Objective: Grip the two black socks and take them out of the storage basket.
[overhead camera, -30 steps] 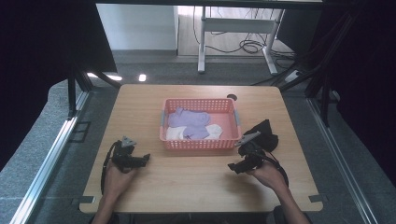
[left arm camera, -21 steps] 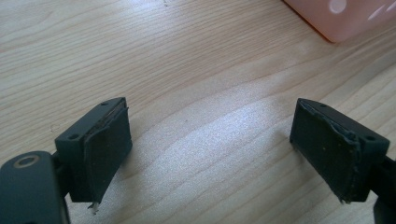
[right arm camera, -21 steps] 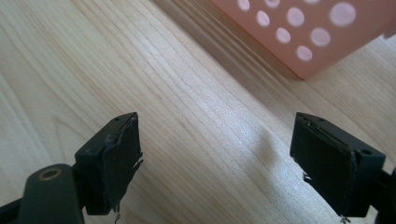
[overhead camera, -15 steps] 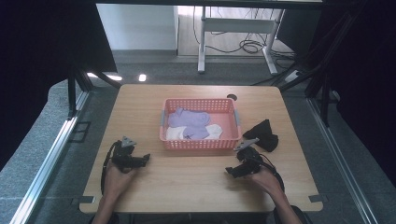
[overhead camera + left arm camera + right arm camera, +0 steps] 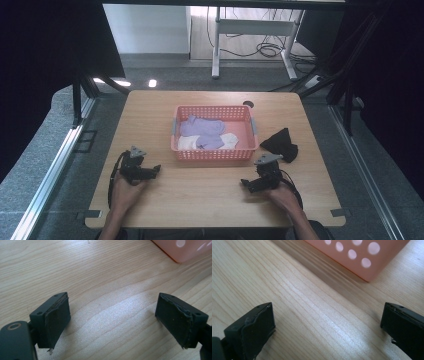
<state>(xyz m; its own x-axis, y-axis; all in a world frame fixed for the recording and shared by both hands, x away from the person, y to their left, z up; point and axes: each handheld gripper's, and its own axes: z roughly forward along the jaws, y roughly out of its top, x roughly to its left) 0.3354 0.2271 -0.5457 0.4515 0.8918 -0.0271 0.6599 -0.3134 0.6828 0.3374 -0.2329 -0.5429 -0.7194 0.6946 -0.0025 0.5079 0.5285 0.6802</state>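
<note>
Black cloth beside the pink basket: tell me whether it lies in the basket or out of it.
Out. The crumpled black cloth lies on the wooden table, just right of the pink plastic basket.

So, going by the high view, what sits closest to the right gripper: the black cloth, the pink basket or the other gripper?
From the right gripper:
1. Black cloth, just beyond it, toward the table's right edge.
2. Pink basket, beyond it and to the left; too close to the cloth to rank surely.
3. Left gripper, far across the table.
</note>
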